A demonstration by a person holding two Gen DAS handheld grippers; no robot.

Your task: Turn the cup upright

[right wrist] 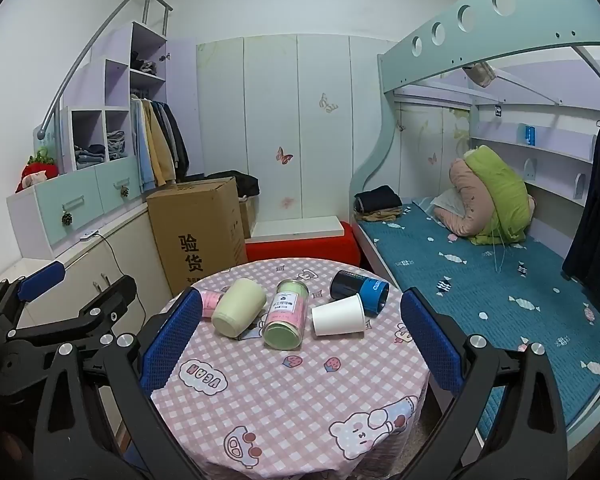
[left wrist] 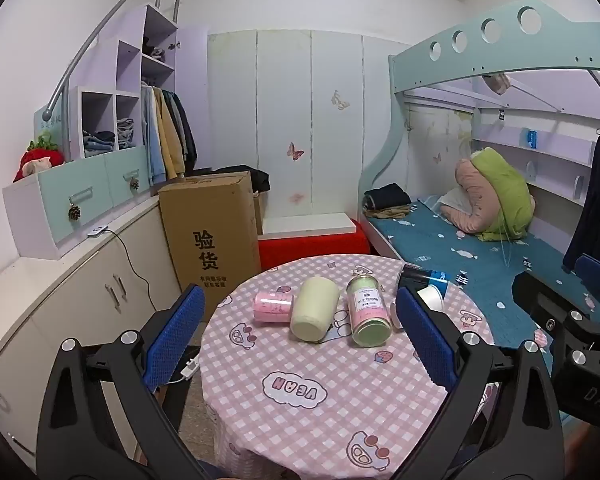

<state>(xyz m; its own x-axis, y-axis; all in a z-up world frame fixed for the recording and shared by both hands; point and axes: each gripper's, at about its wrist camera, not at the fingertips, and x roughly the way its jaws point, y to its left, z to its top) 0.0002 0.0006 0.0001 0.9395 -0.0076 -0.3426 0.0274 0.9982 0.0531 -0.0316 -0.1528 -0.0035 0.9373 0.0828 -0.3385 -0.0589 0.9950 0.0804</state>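
Note:
Several cups and cans lie on their sides on a round table with a pink checked cloth [left wrist: 300, 420] [right wrist: 292, 400]. From left: a pink cup [left wrist: 272, 308] [right wrist: 210, 302], a cream cup [left wrist: 314, 308] [right wrist: 238, 307], a clear jar with green content [left wrist: 370, 310] [right wrist: 286, 314], a white paper cup [right wrist: 338, 315] [left wrist: 432, 298], a dark blue can [right wrist: 360, 290] [left wrist: 424, 276]. My left gripper [left wrist: 300, 304] is open and empty, above the table's near side. My right gripper [right wrist: 302, 312] is open and empty, likewise held back from the cups.
A tall cardboard box [left wrist: 212, 236] stands behind the table on the left, beside low cabinets [left wrist: 80, 292]. A red box [left wrist: 312, 244] sits behind the table. A bunk bed with a blue mattress [right wrist: 480, 272] runs along the right.

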